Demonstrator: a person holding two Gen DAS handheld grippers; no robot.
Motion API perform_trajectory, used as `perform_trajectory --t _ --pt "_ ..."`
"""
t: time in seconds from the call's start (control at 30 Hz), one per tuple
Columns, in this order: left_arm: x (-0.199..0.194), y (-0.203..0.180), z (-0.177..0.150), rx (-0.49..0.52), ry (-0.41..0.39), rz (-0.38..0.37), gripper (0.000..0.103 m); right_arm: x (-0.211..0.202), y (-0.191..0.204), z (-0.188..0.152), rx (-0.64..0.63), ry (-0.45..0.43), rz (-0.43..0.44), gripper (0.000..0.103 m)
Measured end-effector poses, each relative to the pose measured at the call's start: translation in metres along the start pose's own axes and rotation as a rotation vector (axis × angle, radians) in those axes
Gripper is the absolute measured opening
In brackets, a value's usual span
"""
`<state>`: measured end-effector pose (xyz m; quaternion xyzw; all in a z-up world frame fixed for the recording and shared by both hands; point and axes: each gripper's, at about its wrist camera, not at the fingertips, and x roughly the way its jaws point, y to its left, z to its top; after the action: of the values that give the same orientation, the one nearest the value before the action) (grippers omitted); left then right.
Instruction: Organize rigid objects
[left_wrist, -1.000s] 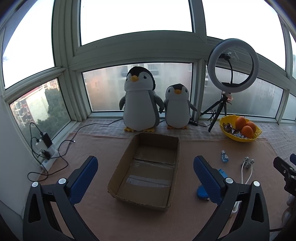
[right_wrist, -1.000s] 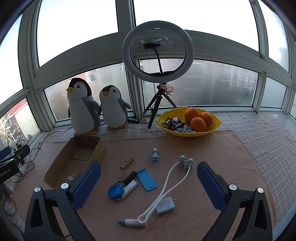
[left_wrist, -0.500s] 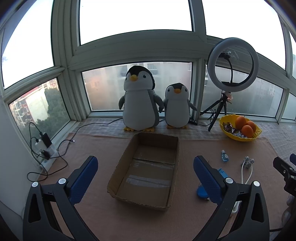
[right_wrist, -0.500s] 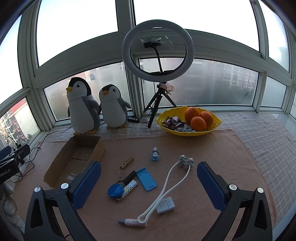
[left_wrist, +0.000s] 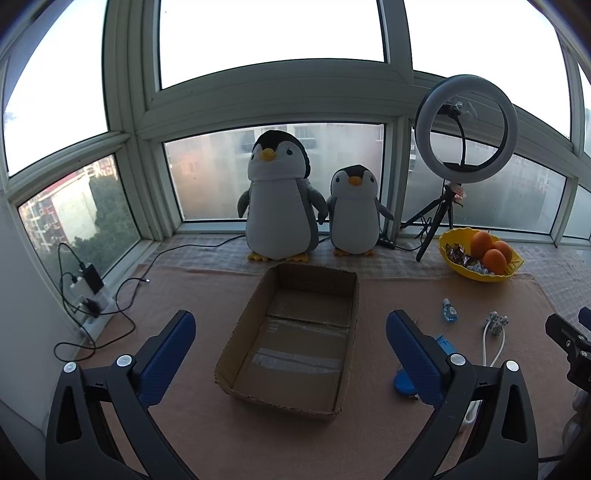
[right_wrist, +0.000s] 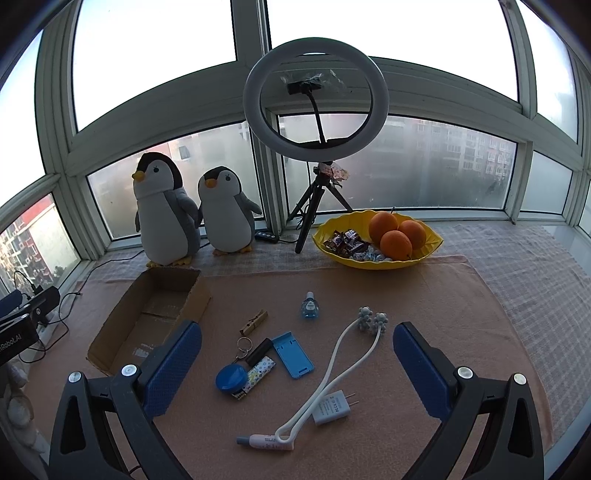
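An empty cardboard box (left_wrist: 295, 339) lies on the tan mat, straight ahead of my open, empty left gripper (left_wrist: 291, 343); it shows at the left of the right wrist view (right_wrist: 147, 317). My right gripper (right_wrist: 295, 354) is open and empty above small items: a blue round case (right_wrist: 231, 377), a blue phone stand (right_wrist: 293, 354), a black stick with a key ring (right_wrist: 258, 350), a wooden clothespin (right_wrist: 254, 322), a small blue bottle (right_wrist: 309, 305), a white plug (right_wrist: 332, 408), a white looped cord (right_wrist: 343, 369) and a small tube (right_wrist: 266, 441).
Two plush penguins (left_wrist: 280, 199) stand behind the box by the window. A ring light on a tripod (right_wrist: 316, 110) and a yellow bowl of oranges and sweets (right_wrist: 376, 240) are at the back. A power strip with cables (left_wrist: 88, 291) lies at the left edge.
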<state>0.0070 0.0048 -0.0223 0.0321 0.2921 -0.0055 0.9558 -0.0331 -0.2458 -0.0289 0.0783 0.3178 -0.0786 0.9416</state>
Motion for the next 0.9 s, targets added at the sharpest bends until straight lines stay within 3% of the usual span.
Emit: perform_trajectory --t 0.57,0.9 --pt "0.017 0.007 -0.005 -0.003 0.036 0.007 0.103 0.007 -0.002 0.0 -0.004 0.016 0.004 0.102" --pt "0.057 0.059 -0.016 -0.033 0.131 0.112 0.103 0.023 -0.012 -0.003 -0.006 0.054 0.007 0.102"
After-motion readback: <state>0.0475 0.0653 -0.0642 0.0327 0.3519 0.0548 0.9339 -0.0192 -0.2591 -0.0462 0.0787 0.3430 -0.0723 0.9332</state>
